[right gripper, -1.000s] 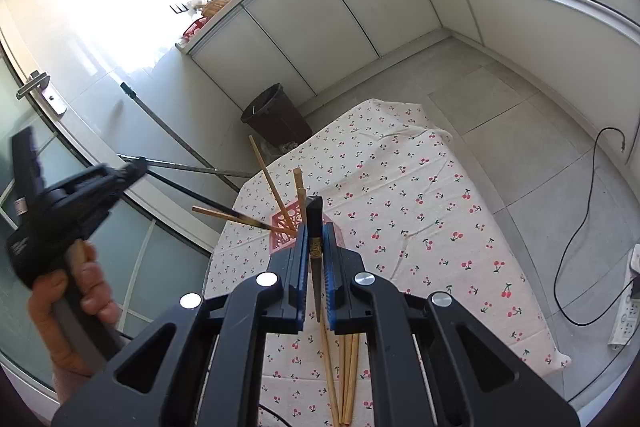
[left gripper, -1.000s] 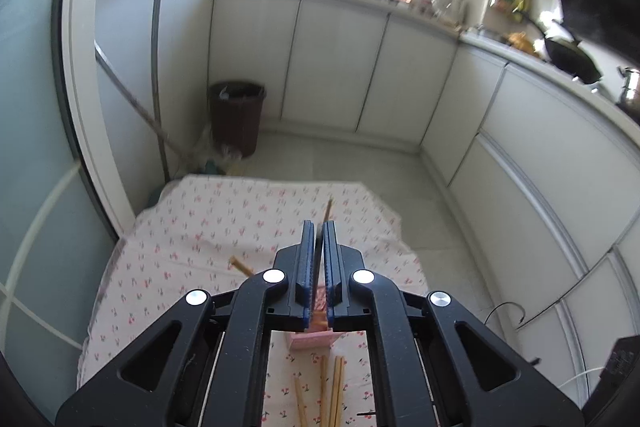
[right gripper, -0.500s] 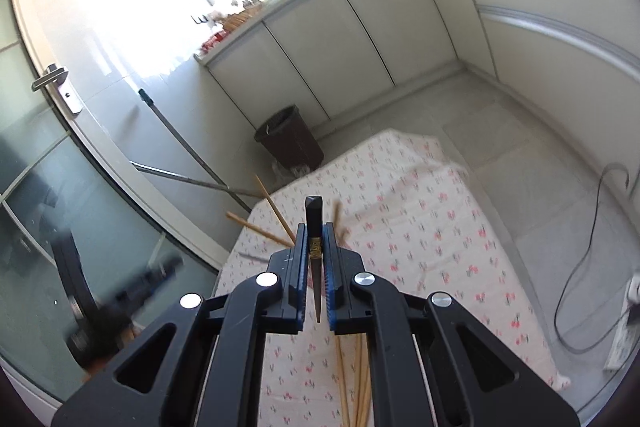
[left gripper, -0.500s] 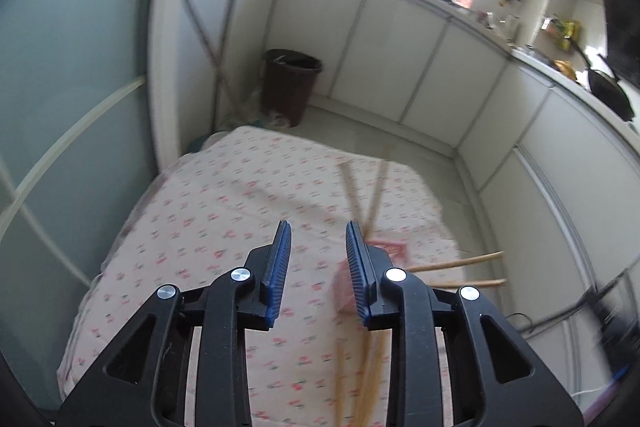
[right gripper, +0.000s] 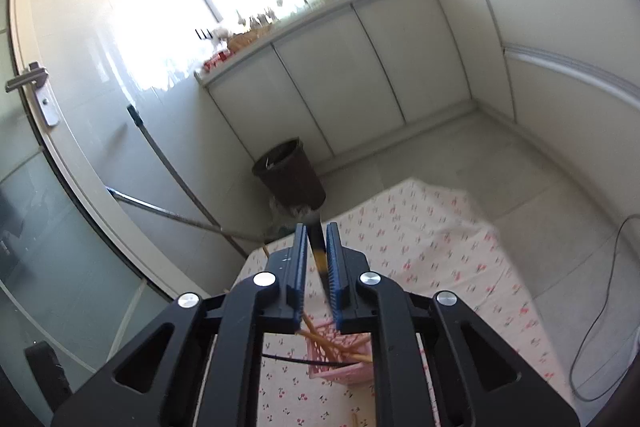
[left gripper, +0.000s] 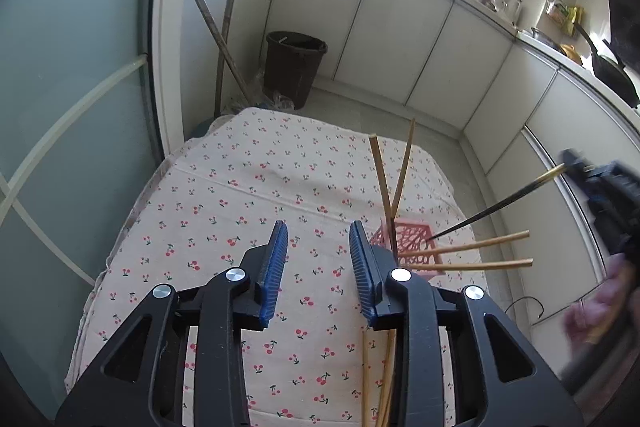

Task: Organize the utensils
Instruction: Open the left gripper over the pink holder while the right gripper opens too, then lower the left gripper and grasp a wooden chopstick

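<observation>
A pink lattice basket (left gripper: 414, 247) (right gripper: 344, 367) stands on the cherry-print cloth and holds several wooden chopsticks (left gripper: 382, 187) that lean out of it. My left gripper (left gripper: 318, 259) hangs open just left of the basket, its jaws still opening with nothing between them. My right gripper (right gripper: 317, 251) (left gripper: 600, 183) hovers above the basket, a hand (left gripper: 592, 315) under it. A black chopstick (right gripper: 318, 247) (left gripper: 496, 203) stands between its opening jaws, leaning on the right pad with a gap at the left one. Its tip reaches the basket.
Loose wooden chopsticks (left gripper: 380, 379) lie on the cloth (left gripper: 240, 227) near the front edge. A dark bin (left gripper: 296, 67) and leaning mop handles (left gripper: 224, 39) stand beyond the table's far end. White cabinets (left gripper: 400, 39) line the walls, and a cable (right gripper: 600, 307) lies on the floor.
My left gripper went from shut to open and sank to the left of the basket. My right gripper swung over the basket with the black chopstick, and its jaws have parted a little.
</observation>
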A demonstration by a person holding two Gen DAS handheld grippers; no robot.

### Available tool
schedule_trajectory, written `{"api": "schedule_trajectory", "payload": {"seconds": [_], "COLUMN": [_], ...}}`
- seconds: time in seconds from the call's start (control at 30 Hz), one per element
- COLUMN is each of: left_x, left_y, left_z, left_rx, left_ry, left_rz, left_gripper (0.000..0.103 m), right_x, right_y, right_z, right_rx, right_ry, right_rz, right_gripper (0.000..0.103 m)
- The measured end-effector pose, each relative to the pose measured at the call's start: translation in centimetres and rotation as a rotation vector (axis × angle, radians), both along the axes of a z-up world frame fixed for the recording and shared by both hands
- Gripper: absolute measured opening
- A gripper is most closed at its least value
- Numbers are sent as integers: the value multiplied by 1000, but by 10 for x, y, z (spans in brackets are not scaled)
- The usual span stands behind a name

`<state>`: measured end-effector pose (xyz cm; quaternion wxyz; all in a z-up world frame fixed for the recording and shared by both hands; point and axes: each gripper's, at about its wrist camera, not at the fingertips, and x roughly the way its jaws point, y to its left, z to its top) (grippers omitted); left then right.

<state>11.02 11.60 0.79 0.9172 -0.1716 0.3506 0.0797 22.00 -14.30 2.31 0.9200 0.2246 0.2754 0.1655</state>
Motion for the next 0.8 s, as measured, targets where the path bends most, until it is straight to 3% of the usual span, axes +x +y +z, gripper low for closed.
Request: {"api": "schedule_trajectory", "payload": {"seconds": [0.17,0.37,0.4,0.47,0.5,0.63,0.8], "left_x": [-7,-16,-17,-21,-23,-26,-30], "left_y": [-7,-31,-34,-41,-44,-50,-58], "left_z": [8,15,15,13,11,1,-16], "left_rx": [-13,44,49,68,83,124,145], "left_ry": [-47,-74,-74,-73,-71,-47,6], "left_rz": [-46,-96,-104,-118,-124,-127,-151], "left_gripper": [33,37,39,46,52,62,66], "right_x": [-12,-54,-61,-72,-77,-92,-103], "right_y": [6,20,20,19,18,11,5], "right_z": [-21,-10,-11,-14,-18,-38,-64], "right_rx": [-2,-178,-198,-230,-243,-276,-329], "right_ry": [45,-30,-36,-41,-39,14,87], "right_rz": [14,36,40,39,42,51,47], "right_gripper": [14,16,19,36,36,36,38]}}
